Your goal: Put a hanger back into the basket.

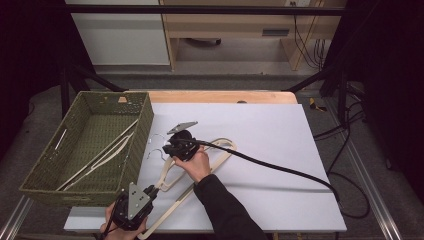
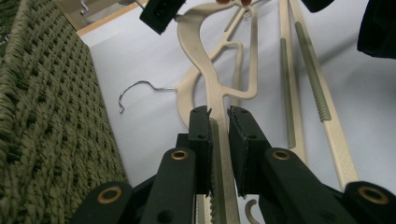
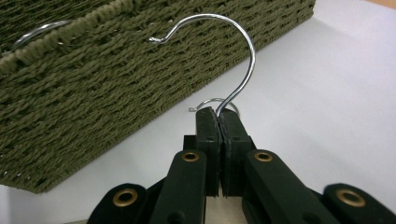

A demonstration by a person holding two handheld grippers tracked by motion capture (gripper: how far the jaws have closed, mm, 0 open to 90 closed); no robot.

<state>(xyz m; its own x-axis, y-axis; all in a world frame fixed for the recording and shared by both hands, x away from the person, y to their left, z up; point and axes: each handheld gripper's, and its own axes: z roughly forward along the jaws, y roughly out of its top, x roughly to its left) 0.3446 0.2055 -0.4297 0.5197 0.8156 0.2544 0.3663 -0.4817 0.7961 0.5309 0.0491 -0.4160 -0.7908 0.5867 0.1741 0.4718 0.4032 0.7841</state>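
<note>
Wooden hanger (image 2: 219, 135) clamped in left hand-held gripper (image 2: 218, 122), hook (image 3: 224, 56) in right (image 3: 218, 114)

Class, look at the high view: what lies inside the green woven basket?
Inside the green woven basket, pale wooden hangers lie slanted along its floor, and a metal hook shows by the left wall. The near wall hides their lower ends.

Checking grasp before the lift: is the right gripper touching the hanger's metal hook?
Touching. In the right gripper view the right gripper is shut on the metal hook, whose wire rises from between the pressed pads.
</note>
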